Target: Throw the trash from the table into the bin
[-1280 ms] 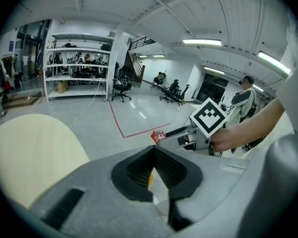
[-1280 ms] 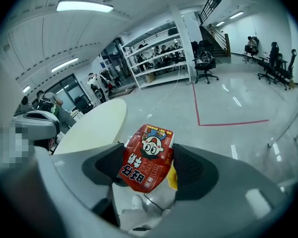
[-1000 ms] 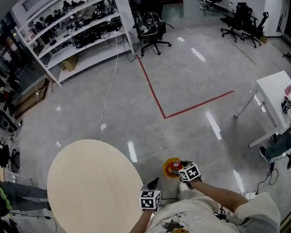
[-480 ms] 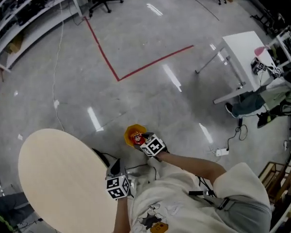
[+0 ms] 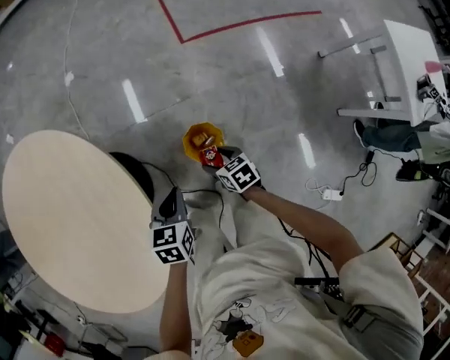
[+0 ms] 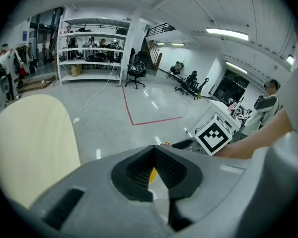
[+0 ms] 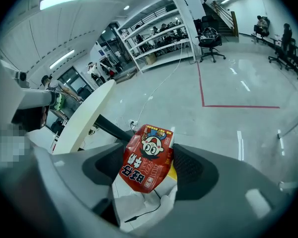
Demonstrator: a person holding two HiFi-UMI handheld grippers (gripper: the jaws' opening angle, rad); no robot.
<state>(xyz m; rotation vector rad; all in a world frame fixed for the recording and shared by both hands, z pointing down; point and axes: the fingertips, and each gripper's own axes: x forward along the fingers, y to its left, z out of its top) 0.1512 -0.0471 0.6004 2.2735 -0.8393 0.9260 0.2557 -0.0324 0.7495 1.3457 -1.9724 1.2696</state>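
Right claw (image 5: 219,163) clamps the red snack packet (image 7: 146,163), jaws fairly wide around it. Over the last second I have lowered it, and the packet now hangs at the rim of the yellow bin (image 5: 197,135) on the floor; release is probably next. Only the head view shows the bin whole. The right gripper view shows the grip itself. Left claw (image 6: 154,170) is closed and empty.

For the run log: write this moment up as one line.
right gripper: fingers shut on red snack packet, at edge of yellow bin | left gripper: fingers shut, empty | release: not yet
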